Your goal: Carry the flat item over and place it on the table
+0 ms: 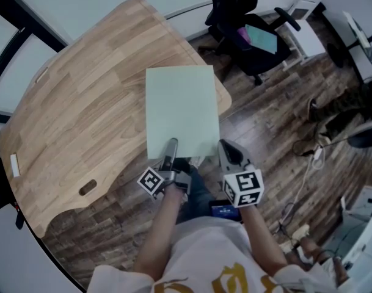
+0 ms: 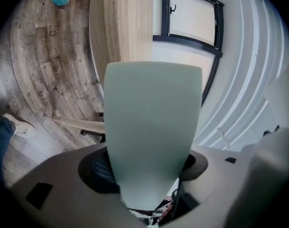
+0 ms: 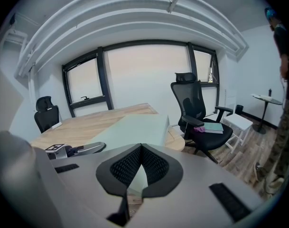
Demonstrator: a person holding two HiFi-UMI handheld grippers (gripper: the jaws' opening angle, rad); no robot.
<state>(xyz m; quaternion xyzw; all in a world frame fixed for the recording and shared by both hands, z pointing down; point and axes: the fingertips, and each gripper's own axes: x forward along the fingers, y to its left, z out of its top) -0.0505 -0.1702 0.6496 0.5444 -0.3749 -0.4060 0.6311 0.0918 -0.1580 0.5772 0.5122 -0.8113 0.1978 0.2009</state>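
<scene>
Two claws met the near edge of a pale green sheet [image 1: 182, 105], held out in front of the person. The left claw [image 1: 171, 148] had its jaws set well apart, with the sheet's near end filling the gap and lying against both pads. The right claw [image 1: 228, 151] had its jaws pinched together on the sheet's thin edge, close to the near right corner. The sheet lay flat and level. Its near part was out over the dark plank floor [image 1: 271, 112], and its far part was over the rounded corner of the light wooden table [image 1: 82, 108]. Whether it touched the tabletop could not be told. Beyond that corner stood a black office chair [image 1: 244, 23] with a teal item [image 1: 261, 38] on its seat. Behind the table were dark-framed windows [image 3: 149, 75].
</scene>
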